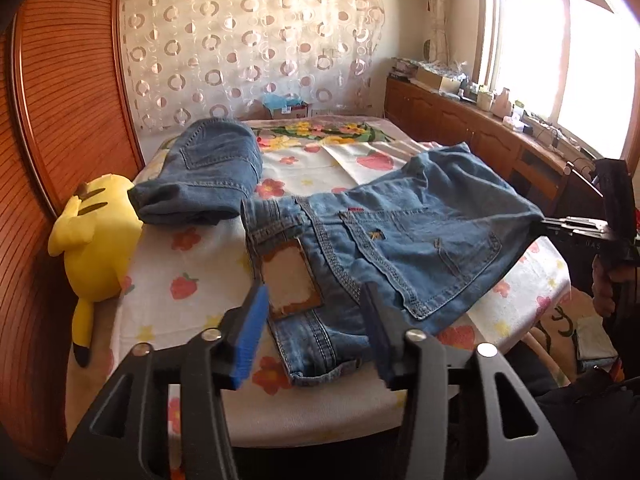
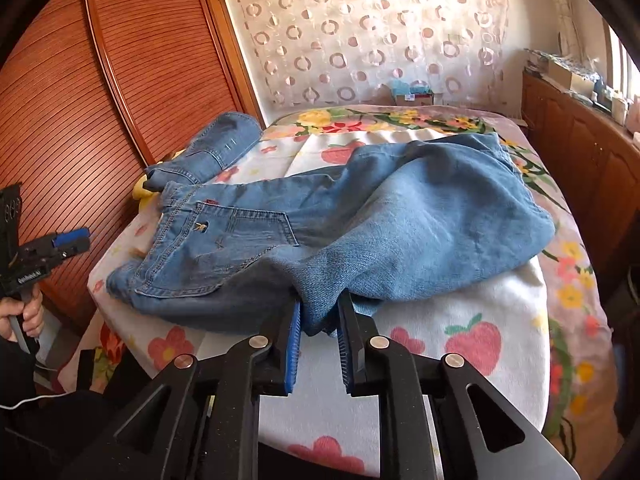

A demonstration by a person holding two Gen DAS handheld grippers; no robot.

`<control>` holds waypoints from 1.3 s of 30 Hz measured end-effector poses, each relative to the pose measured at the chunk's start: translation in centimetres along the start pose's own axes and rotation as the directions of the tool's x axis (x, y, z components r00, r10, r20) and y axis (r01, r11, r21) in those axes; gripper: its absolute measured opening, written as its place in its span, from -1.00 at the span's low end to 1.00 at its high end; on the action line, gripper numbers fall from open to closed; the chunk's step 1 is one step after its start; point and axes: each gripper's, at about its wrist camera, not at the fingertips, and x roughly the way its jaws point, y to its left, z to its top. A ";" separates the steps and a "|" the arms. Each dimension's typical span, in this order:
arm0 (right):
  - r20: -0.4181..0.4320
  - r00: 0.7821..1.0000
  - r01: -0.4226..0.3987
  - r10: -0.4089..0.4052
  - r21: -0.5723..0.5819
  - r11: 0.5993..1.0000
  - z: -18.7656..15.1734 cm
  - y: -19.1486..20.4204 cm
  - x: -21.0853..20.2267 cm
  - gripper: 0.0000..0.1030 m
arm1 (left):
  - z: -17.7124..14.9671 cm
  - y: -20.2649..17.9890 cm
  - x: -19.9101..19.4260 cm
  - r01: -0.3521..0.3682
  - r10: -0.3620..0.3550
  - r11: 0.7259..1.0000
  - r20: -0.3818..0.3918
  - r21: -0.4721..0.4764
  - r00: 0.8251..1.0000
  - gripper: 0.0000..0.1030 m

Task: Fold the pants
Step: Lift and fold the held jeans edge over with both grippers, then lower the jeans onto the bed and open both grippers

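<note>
Denim, mid blue: one pair of jeans point(image 2: 360, 220) lies on a flowered bed point(image 2: 460, 336) in front of me, seat pocket up, folded once so that the cloth is doubled. Its long axis runs across my view, with the waistband point(image 1: 292, 280) at my left and the fold of the legs away to my right. I hold two claws, one in each hand. My left claw point(image 1: 316, 312) stands about half open over the waistband, one blue pad on each side of it and neither pressing, so it holds nothing. My right claw point(image 2: 318, 320) sits at the near edge of the leg cloth; a pinch of denim hangs between its pads, but they stand slightly apart, so I judge the cloth released or very nearly so. Both claws point down and forward at the near long edge, the left nearer the waist, the right nearer the legs. Any next fold would likely carry one end along that long axis toward the other. A second, already folded pair point(image 1: 208, 176) rests farther back at my left, apart from this one, and one yellow plush point(image 1: 96, 248) lies beside it at the bed's edge.
</note>
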 end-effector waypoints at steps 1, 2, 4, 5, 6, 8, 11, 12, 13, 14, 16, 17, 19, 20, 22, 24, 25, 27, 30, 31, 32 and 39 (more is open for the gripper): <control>0.004 1.000 0.003 -0.003 -0.002 1.000 -0.1 0.1 -0.1 -0.65 | 0.2 0.0 0.0 -0.008 0.008 1.000 0.004 0.003 1.000 0.03; 0.009 1.000 0.005 -0.005 -0.005 1.000 -0.4 0.1 -0.3 -0.62 | 0.4 0.0 0.0 -0.016 0.016 1.000 0.007 0.004 1.000 0.09; 0.018 1.000 0.013 -0.013 -0.006 1.000 -0.6 0.0 -0.7 -0.52 | 0.7 -0.1 0.1 -0.016 0.016 1.000 0.014 0.006 1.000 0.30; 0.023 1.000 0.018 -0.018 -0.005 1.000 -0.6 -0.1 -0.8 -0.48 | 0.9 -0.1 0.2 -0.012 0.012 1.000 0.018 0.003 1.000 0.47; 0.027 0.999 0.020 -0.020 -0.003 1.000 -0.7 -0.2 -0.9 -0.47 | 1.0 -0.2 0.3 -0.010 0.010 1.000 0.021 0.002 1.000 0.52; 0.035 0.999 0.022 -0.022 0.000 1.000 -0.8 -0.4 -1.3 -0.40 | 1.4 -0.6 0.7 -0.008 0.007 1.000 0.023 0.009 1.000 0.53; 0.043 0.999 0.027 -0.027 -0.004 1.000 -1.0 -0.6 -1.5 -0.34 | 1.9 -1.3 1.6 -0.001 0.001 1.000 0.023 0.015 1.000 0.53; 0.046 0.999 0.029 -0.028 -0.005 1.000 -1.0 -0.6 -1.6 -0.32 | 2.1 -1.6 2.0 0.001 -0.001 1.000 0.025 0.021 1.000 0.53; 0.049 0.998 0.030 -0.030 -0.004 1.000 -1.1 -0.7 -1.7 -0.29 | 2.2 -1.8 2.1 0.001 -0.001 1.000 0.025 0.024 1.000 0.53; 0.050 0.998 0.032 -0.031 -0.005 0.999 -1.1 -0.8 -1.8 -0.24 | 2.4 -2.1 2.5 0.002 -0.002 1.000 0.024 0.029 1.000 0.53; 0.051 0.998 0.039 -0.039 -0.001 0.999 -1.2 -0.9 -1.9 -0.20 | 2.7 -2.6 3.2 0.006 -0.007 1.000 0.026 0.029 1.000 0.53; 0.052 0.998 0.042 -0.042 0.005 0.999 -1.2 -1.0 -1.9 -0.20 | 2.8 -2.8 3.7 0.004 -0.005 1.000 0.026 0.027 1.000 0.53; 0.056 0.998 0.033 -0.033 0.016 0.999 -1.3 -1.2 -2.2 -0.20 | 3.0 -3.3 4.4 0.008 -0.008 1.000 0.025 0.027 1.000 0.53; 0.057 0.998 0.029 -0.030 0.015 0.999 -1.2 -1.3 -2.4 -0.20 | 3.1 -3.5 4.9 0.012 -0.013 1.000 0.023 0.027 1.000 0.53; 0.064 0.997 0.031 -0.031 0.014 0.999 -1.1 -1.4 -2.9 -0.20 | 3.3 -3.7 5.7 0.015 -0.015 1.000 0.019 0.021 1.000 0.53; 0.076 0.996 0.038 -0.039 0.014 0.999 -0.9 -1.8 -3.5 -0.20 | 3.4 -4.0 6.3 0.019 -0.020 1.000 0.014 0.017 1.000 0.53; 0.082 0.996 0.045 -0.046 0.013 0.999 -0.9 -2.0 -3.7 -0.20 | 3.4 -4.1 6.6 0.022 -0.022 1.000 0.010 0.016 1.000 0.53; 0.097 0.992 0.083 -0.083 0.009 0.997 -0.9 -2.5 -4.0 -0.20 | 3.5 -4.4 7.0 0.028 -0.028 0.999 0.004 0.016 1.000 0.53; 0.105 0.986 0.128 -0.130 0.025 0.992 -0.9 -4.0 -4.0 -0.20 | 3.5 -4.9 7.7 0.033 -0.033 0.999 -0.002 0.024 0.999 0.53; 0.108 0.982 0.149 -0.152 0.034 0.988 -0.8 -4.6 -3.9 -0.20 | 3.5 -5.0 8.0 0.034 -0.034 0.999 -0.005 0.027 0.999 0.53; 0.111 0.979 0.169 -0.172 0.040 0.985 -0.8 -5.2 -3.7 -0.20 | 3.6 -5.2 8.2 0.036 -0.035 0.999 -0.009 0.029 0.999 0.53; 0.079 0.962 0.251 -0.260 0.111 0.962 -0.5 -9.7 -1.5 -0.18 | 3.3 -6.3 10.0 0.054 -0.052 0.997 -0.042 0.049 0.998 0.53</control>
